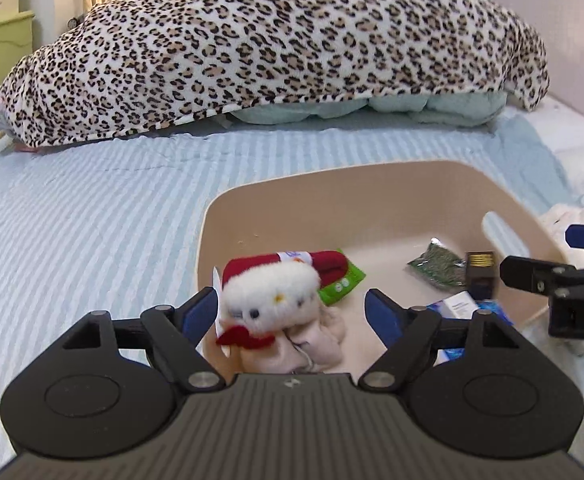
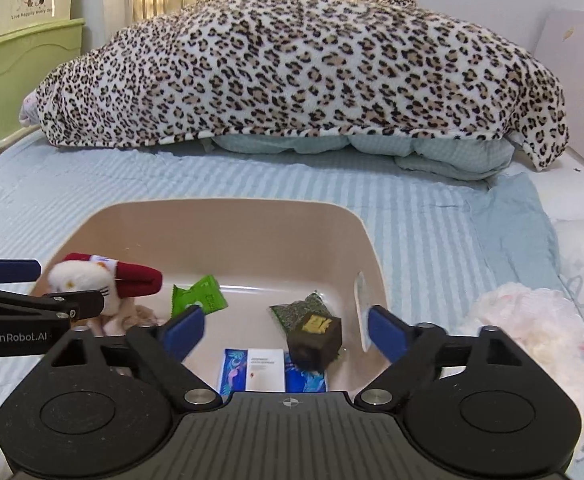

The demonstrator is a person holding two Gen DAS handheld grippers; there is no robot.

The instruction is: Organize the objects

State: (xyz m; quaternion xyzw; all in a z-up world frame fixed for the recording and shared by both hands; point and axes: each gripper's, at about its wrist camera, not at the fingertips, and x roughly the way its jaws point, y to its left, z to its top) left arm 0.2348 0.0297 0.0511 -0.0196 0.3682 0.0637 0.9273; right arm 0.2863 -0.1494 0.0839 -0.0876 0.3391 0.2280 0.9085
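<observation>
The left gripper point(image 1: 292, 312) and the right gripper point(image 2: 285, 330) both point toward the far side, jaws spread wide, side by side.

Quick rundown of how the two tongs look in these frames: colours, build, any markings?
Both tongs match. The left tongs and the right tongs each have blue finger pads on black linkage arms with silver pivot pins, two round black housings and a ribbed grey centre plate. Seen from the right wrist, the left unit's side reads "GenRobot.AI" in white. No cables or sleeves show.

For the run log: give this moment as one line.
left gripper: open over plush toy | right gripper: open, empty | beige bin: holds toy, packets, box
</observation>
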